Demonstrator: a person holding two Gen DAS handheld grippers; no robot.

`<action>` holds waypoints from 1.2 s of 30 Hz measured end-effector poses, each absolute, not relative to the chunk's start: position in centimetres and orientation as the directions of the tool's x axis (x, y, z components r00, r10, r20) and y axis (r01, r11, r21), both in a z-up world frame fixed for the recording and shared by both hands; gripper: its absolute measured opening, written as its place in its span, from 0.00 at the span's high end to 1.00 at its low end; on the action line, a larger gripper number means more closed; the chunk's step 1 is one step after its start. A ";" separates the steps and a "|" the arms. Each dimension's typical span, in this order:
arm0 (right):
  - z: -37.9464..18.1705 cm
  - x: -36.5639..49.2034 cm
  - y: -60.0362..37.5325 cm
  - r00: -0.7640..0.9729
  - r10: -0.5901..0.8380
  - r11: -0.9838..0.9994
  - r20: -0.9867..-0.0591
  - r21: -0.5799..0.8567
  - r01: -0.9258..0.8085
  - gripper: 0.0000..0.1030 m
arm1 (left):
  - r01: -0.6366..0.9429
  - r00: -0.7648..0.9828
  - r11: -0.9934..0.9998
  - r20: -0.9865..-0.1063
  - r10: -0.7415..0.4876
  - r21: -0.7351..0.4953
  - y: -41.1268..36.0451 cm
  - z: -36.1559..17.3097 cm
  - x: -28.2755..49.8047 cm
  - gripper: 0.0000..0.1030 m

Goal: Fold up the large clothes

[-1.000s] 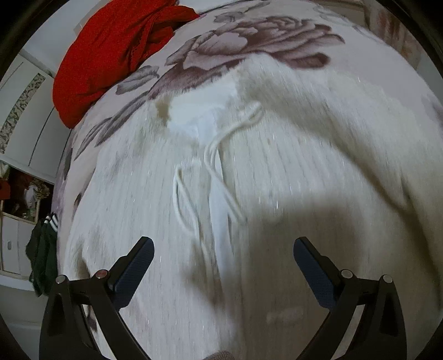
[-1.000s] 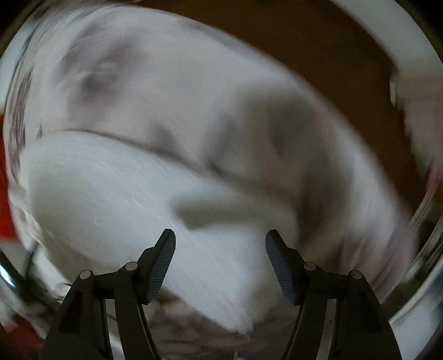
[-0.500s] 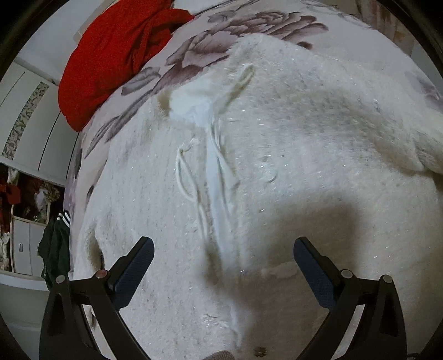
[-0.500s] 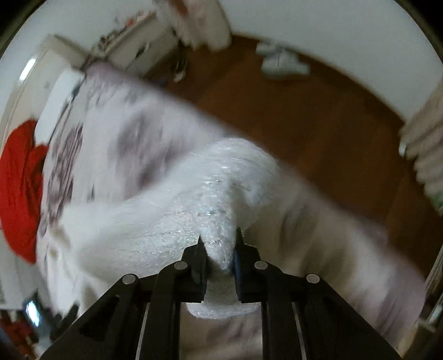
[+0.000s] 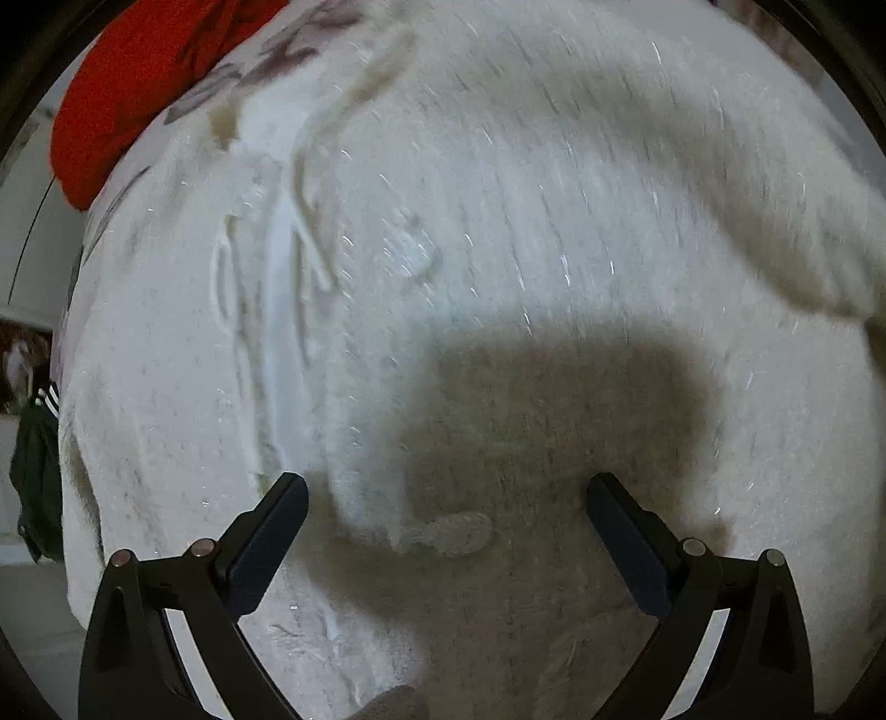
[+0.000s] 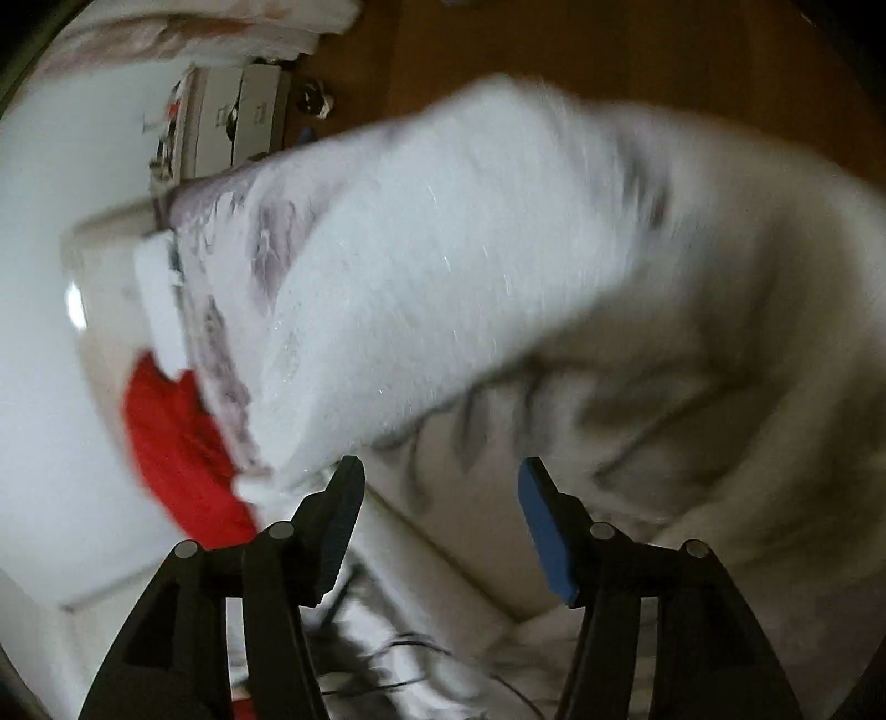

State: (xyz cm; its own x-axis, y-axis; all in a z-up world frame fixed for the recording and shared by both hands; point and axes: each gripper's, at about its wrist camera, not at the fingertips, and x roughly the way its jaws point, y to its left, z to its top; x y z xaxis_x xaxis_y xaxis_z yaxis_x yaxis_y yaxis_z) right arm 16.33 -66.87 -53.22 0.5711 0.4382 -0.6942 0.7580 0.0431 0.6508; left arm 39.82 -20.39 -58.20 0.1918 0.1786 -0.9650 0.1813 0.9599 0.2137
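In the left wrist view, a dark green garment with white stripes (image 5: pixel 36 459) is seen at the far left edge, hanging beside the bed. A red garment (image 5: pixel 138 83) is bunched at upper left on the floral bedspread (image 5: pixel 266 61). The white fluffy sweater (image 5: pixel 498 249) is spread across most of the view on the bed, with its white drawstrings (image 5: pixel 310 221) lying along the left of centre. A sleeve (image 5: pixel 775 221) is draped across the upper right of the body. The left gripper (image 5: pixel 447 509) is held just above the fabric with jaws wide apart and nothing between them; a shadow is cast on the knit between the fingers.

In the right wrist view, heavy blur is noted. The red garment (image 6: pixel 183 437) is seen at left, next to the floral bedspread (image 6: pixel 221 310). The white fluffy sweater (image 6: pixel 443 277) is seen as a raised fold running from centre to upper right. The right gripper (image 6: pixel 440 509) is spread open and empty, with the left finger close beside the fold's lower edge; contact cannot be told. Brown wooden floor (image 6: pixel 609 50) is visible along the top.
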 end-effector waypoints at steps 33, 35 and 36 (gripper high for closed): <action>-49.4 24.1 -60.7 0.358 0.364 0.311 -0.860 0.475 0.823 0.41 | 0.126 0.315 0.991 -0.949 0.006 0.048 -12.2 -57.5 55.1 0.98; -50.1 21.2 -62.9 0.470 0.318 0.205 -0.824 0.543 0.814 0.37 | 0.129 0.298 0.991 -0.954 -0.007 0.033 -12.1 -57.1 54.7 0.94; -50.5 21.1 -63.5 0.494 0.298 0.179 -0.817 0.556 0.811 0.32 | 0.136 0.307 0.989 -0.952 0.005 0.049 -12.6 -56.5 54.2 0.94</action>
